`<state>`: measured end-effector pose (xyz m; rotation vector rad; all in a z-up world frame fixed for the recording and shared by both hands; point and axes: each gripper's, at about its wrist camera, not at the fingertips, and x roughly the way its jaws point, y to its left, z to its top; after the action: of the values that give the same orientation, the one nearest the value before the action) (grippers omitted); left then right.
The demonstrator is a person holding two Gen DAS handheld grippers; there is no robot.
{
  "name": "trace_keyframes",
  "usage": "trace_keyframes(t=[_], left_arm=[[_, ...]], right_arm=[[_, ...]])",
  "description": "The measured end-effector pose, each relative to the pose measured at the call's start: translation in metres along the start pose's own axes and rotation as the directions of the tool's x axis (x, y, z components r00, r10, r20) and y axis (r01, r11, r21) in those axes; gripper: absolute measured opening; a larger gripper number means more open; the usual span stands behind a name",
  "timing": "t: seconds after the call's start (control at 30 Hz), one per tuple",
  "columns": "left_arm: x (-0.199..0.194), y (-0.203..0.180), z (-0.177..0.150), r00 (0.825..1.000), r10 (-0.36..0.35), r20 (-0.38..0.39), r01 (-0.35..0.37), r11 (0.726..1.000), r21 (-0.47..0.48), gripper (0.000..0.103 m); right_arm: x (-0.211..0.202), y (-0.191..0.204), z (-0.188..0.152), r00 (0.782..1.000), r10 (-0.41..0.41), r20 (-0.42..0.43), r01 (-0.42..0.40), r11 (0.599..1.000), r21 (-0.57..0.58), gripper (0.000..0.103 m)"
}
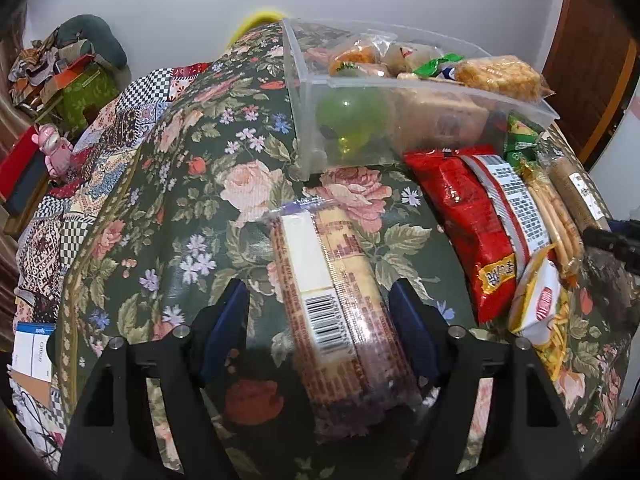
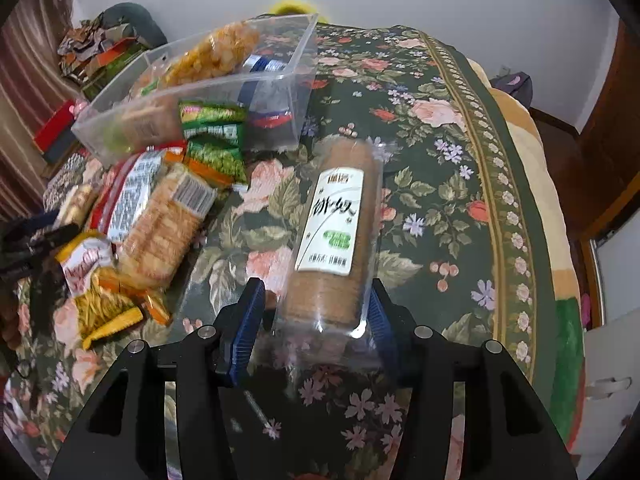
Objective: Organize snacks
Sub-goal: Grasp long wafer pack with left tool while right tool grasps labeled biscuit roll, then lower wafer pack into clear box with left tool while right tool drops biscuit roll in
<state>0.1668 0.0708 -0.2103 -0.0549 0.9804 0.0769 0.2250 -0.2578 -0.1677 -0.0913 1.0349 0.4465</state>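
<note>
While each hand works its own packet, the snacks split into three groups: some already in the clear bin, a loose pile beside it, and two long packets out on the floral cloth.

Over a biscuit sleeve lying lengthwise, barcode up, hangs the left gripper. Its jaws stand about half open and straddle the sleeve; the right pad is at or almost on the wrapper while the left one stands clear, so this is not yet a grip. Straddling across the short width makes sense, since the sleeve is too long to take end to end.

Around the near end of a brown cracker pack with a white label, the right gripper is set fairly narrow. The right pad looks pressed to the clear wrapper, but a sliver of gap shows at the left pad, and I cannot tell whether the pack is truly clamped.

The pile, with its red bag and green packs, sits just in front of the bin's near wall, likely waiting its turn. Both long packets probably go into the bin next.
</note>
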Motion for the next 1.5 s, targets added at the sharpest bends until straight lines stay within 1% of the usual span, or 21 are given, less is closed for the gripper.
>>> trace_keyframes(t=[0.1,0.23,0.27,0.3,0.33,0.37,0.43,0.53,0.63,0.83,1.0,1.1,1.2,1.37,1.5], left_arm=[[0.002,0.0,-0.001,0.999,0.003,0.033,-0.003,1.0,-0.011,0.064],[0.001,-0.004,-0.001,0.998,0.004,0.055,-0.005,1.0,0.005,0.047],[0.001,-0.004,-0.001,0.998,0.006,0.058,-0.006,1.0,0.013,0.045],[0.0,-0.004,-0.001,0.998,0.004,0.06,-0.005,1.0,0.016,0.045],[-0.001,-0.004,-0.002,0.998,-0.001,0.061,0.0,1.0,0.017,0.045],[-0.002,-0.004,-0.003,0.998,-0.006,0.06,0.005,1.0,0.017,0.045],[-0.006,-0.006,-0.006,0.998,-0.016,0.061,0.015,1.0,0.014,0.045],[-0.017,-0.006,-0.008,0.997,-0.037,0.072,0.036,0.999,0.006,0.045],[-0.032,-0.007,-0.006,0.994,-0.051,0.1,0.05,0.999,0.009,0.045],[-0.063,-0.009,0.01,0.983,-0.067,0.172,0.066,0.998,0.011,0.045],[-0.082,-0.011,0.032,0.97,-0.084,0.228,0.082,0.996,0.017,0.045],[-0.086,-0.012,0.046,0.964,-0.089,0.251,0.087,0.996,0.02,0.045],[-0.087,-0.015,0.062,0.957,-0.091,0.274,0.086,0.996,0.032,0.045],[-0.08,-0.019,0.086,0.953,-0.095,0.287,0.085,0.995,0.047,0.045],[-0.069,-0.02,0.102,0.954,-0.099,0.284,0.09,0.995,0.046,0.045]], right_arm=[[0.005,-0.002,0.008,1.0,-0.009,0.009,0.008,1.0,0.023,0.051],[0.018,-0.001,0.014,0.999,-0.032,0.003,0.032,0.999,0.032,0.051],[0.02,0.0,0.014,0.999,-0.048,0.013,0.047,0.998,0.03,0.048],[0.02,0.001,0.015,0.998,-0.059,0.019,0.058,0.998,0.028,0.046],[0.02,0.001,0.015,0.997,-0.066,0.024,0.066,0.997,0.027,0.041],[0.02,0.0,0.016,0.997,-0.066,0.027,0.065,0.997,0.03,0.037],[0.018,-0.002,0.015,0.998,-0.06,0.033,0.059,0.997,0.04,0.035],[0.013,-0.003,0.012,0.998,-0.056,0.041,0.055,0.998,0.039,0.034],[0.004,0.0,0.009,0.997,-0.053,0.054,0.051,0.998,0.036,0.034],[-0.024,0.007,0.016,0.992,-0.039,0.122,0.036,0.999,0.031,0.034],[-0.046,0.016,0.033,0.981,-0.021,0.193,0.018,1.0,0.019,0.034],[-0.055,0.021,0.045,0.973,-0.011,0.229,0.008,1.0,0.014,0.034],[-0.061,0.027,0.063,0.965,0.002,0.263,-0.003,1.0,0.005,0.034],[-0.056,0.04,0.088,0.956,0.003,0.293,0.005,1.0,-0.025,0.034],[-0.041,0.042,0.108,0.958,0.001,0.287,0.008,0.999,-0.032,0.034]])
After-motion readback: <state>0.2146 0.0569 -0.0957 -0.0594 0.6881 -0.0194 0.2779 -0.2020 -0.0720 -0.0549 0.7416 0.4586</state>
